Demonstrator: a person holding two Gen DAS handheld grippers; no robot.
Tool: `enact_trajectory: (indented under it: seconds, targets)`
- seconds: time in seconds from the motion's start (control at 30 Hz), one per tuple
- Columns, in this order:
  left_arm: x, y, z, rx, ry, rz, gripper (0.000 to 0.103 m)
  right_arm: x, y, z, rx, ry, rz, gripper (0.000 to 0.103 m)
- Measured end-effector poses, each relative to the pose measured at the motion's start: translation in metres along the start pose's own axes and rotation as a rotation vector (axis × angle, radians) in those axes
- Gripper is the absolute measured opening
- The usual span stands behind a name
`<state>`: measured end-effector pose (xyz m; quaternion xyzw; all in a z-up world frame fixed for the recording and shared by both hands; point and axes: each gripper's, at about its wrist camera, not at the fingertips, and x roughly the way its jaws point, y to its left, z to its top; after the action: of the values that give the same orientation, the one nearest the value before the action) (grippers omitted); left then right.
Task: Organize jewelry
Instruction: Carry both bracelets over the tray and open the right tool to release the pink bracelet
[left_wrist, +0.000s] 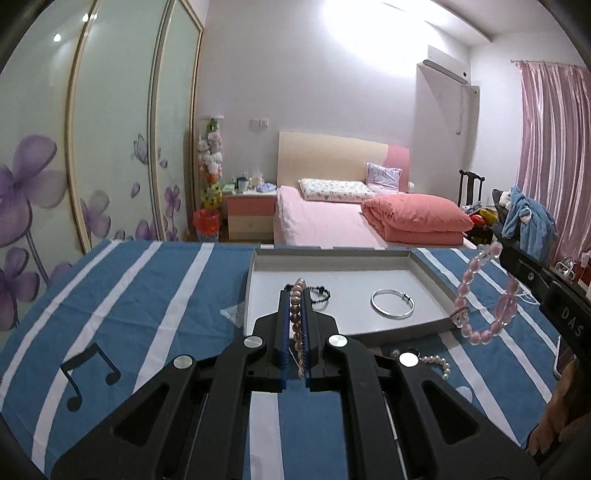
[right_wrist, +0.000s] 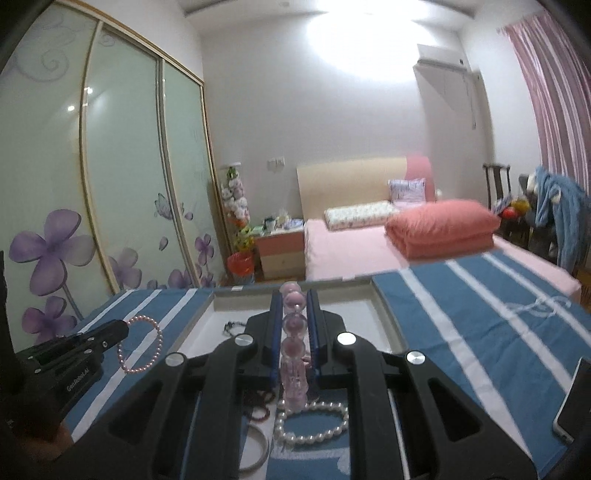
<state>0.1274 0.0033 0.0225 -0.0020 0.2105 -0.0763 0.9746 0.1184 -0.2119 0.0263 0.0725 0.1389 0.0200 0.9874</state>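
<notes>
Left wrist view: the left hand-held gripper (left_wrist: 295, 291) is clamped on a small pink pearl bracelet (left_wrist: 295, 314), the beads running between its blue-lined fingers, above a counter covered by a blue-and-white striped cloth (left_wrist: 147, 295). Ahead lies a shallow grey tray (left_wrist: 432, 273); a silver bangle (left_wrist: 392, 303) and a dark beaded chain (left_wrist: 320, 293) already rest inside it. At the right edge the right hand-held gripper (left_wrist: 504, 251) carries a large pink glass-bead bracelet (left_wrist: 480, 295), which hangs in the air beside the tray's right rim. A white pearl strand (left_wrist: 439, 363) lies on the cloth, outside the tray.

Right wrist view: the right hand-held gripper (right_wrist: 293, 295) is closed on the pink glass-bead bracelet (right_wrist: 293, 325), held just short of the tray (right_wrist: 380, 306). Beneath it on the cloth sit a white pearl bracelet (right_wrist: 314, 424), a dark red bead string (right_wrist: 258, 402) and what appears to be another bangle (right_wrist: 258, 450), partly hidden by the gripper body. At left, the left hand-held gripper (right_wrist: 122, 328) dangles its pearl bracelet (right_wrist: 142, 343).

The sorting looks partly done: two pieces are in the tray, two are in transit, and at least three are left on the cloth.
</notes>
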Motion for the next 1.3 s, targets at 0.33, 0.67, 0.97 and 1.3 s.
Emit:
enact_trajectory:
  seconds: [0.33,0.67,0.97,1.3]
  targets:
    - [0.005,-0.014,0.014,0.030,-0.068,0.009,0.006,0.004,0.007,0.013,-0.021,-0.069,-0.005,0.014]
    - [0.023,-0.021,0.026,0.034,-0.090,0.014,0.006,0.024,-0.003,0.021,-0.011,-0.072,-0.024,0.014]
    - [0.057,-0.025,0.033,0.021,-0.069,-0.010,0.006,0.061,-0.010,0.026,-0.003,-0.045,-0.034,0.014]
    - [0.100,-0.024,0.032,0.018,-0.003,-0.041,0.006,0.115,-0.018,0.023,0.017,0.047,-0.025,0.014]
